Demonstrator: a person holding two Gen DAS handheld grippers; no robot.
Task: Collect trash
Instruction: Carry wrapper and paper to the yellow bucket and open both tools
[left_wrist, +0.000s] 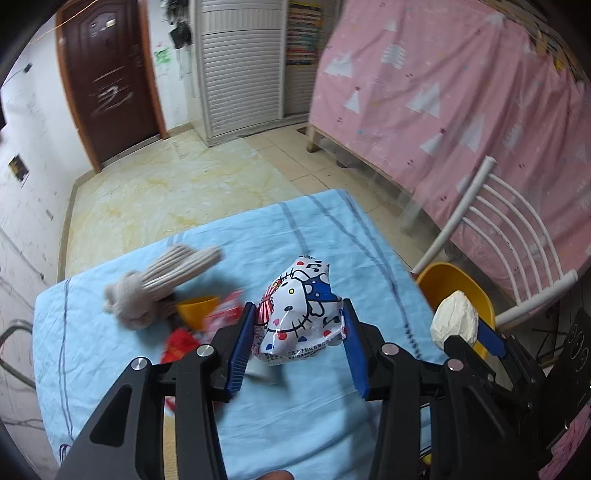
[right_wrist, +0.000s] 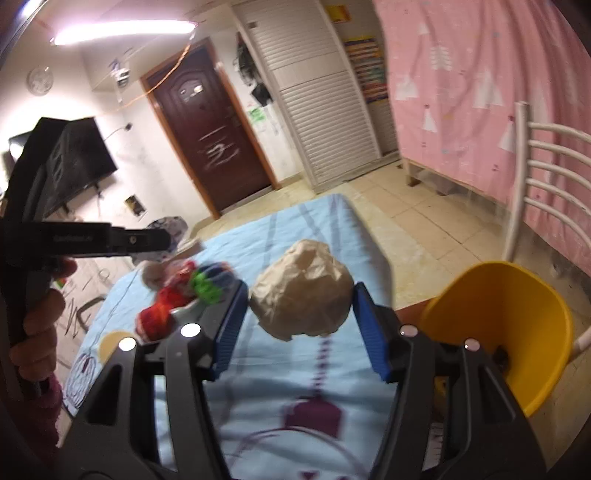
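Blue pads of my left gripper (left_wrist: 299, 314) clamped a cartoon wrapper (left_wrist: 301, 314) above the table (left_wrist: 314, 229); my right gripper (right_wrist: 301, 295) squeezed a paper wad (right_wrist: 303, 295) beside the yellow bin (right_wrist: 517, 314).

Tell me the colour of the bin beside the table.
Yellow. The bin shows best in the right wrist view.

On the table (left_wrist: 303, 236), the red wrappers (left_wrist: 221, 314) near its left edge are blurred, partly hidden behind the left gripper (left_wrist: 299, 325). The yellow bin (right_wrist: 517, 317) is partly covered by the right gripper (right_wrist: 301, 306).
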